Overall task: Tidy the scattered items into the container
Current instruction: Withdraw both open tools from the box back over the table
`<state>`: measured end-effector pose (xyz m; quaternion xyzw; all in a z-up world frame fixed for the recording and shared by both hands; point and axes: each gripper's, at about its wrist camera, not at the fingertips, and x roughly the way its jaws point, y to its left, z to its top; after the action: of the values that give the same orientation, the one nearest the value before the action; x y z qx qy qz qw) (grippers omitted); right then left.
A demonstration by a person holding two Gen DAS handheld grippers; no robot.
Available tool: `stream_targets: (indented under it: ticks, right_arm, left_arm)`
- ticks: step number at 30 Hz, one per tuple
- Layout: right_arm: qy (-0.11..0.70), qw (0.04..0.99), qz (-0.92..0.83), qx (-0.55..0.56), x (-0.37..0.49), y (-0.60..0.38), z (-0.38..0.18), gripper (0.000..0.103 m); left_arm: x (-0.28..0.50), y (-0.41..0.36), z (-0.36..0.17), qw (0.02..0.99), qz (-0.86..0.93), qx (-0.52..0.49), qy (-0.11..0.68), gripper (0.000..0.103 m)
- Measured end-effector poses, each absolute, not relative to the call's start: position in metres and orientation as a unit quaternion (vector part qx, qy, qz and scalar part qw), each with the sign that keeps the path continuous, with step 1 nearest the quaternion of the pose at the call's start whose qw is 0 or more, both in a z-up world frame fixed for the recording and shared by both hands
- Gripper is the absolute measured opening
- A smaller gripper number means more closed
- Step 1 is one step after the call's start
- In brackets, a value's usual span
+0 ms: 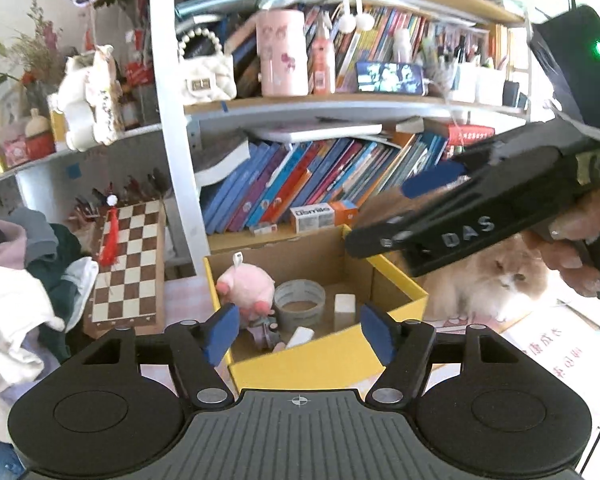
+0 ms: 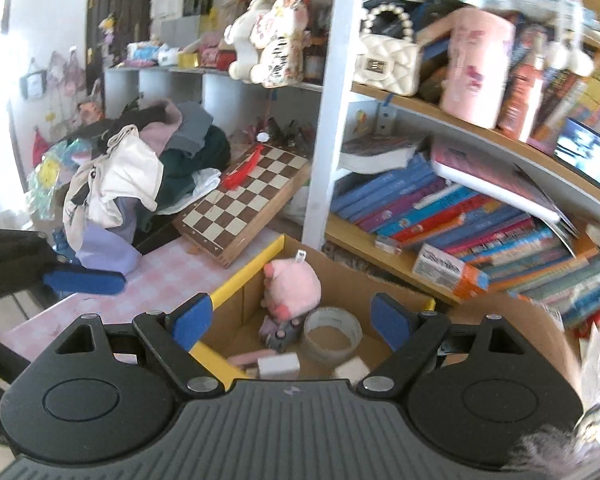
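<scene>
A cardboard box with yellow outer walls stands on the table. Inside it lie a pink plush toy, a grey tape roll, a small grey toy and white blocks. My left gripper is open and empty just in front of the box. My right gripper is open and empty above the box's near right side; it also shows in the left wrist view, high at the right.
An orange-and-white cat sits right of the box. A chessboard leans left of it beside a clothes pile. Bookshelves stand close behind. The table has a pink checked cloth.
</scene>
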<state>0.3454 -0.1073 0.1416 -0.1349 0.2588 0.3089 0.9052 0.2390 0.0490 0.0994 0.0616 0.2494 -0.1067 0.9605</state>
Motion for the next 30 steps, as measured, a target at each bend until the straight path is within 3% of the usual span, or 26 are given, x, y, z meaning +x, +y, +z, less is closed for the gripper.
stream_targets:
  ticks: [20, 24, 30]
  right_arm:
    - [0.298, 0.931, 0.200, -0.064, 0.210, -0.169, 0.071, 0.086]
    - [0.304, 0.934, 0.174, -0.065, 0.193, -0.176, 0.054, 0.086]
    - [0.316, 0.933, 0.157, -0.077, 0.173, -0.179, 0.027, 0.086]
  left_arm:
    - [0.144, 0.062, 0.049, 0.955, -0.085, 0.034, 0.284, 0.071]
    - [0.137, 0.058, 0.037, 0.951, -0.082, 0.033, 0.295, 0.078]
    - [0.127, 0.051, 0.017, 0.946, -0.078, 0.031, 0.312, 0.078]
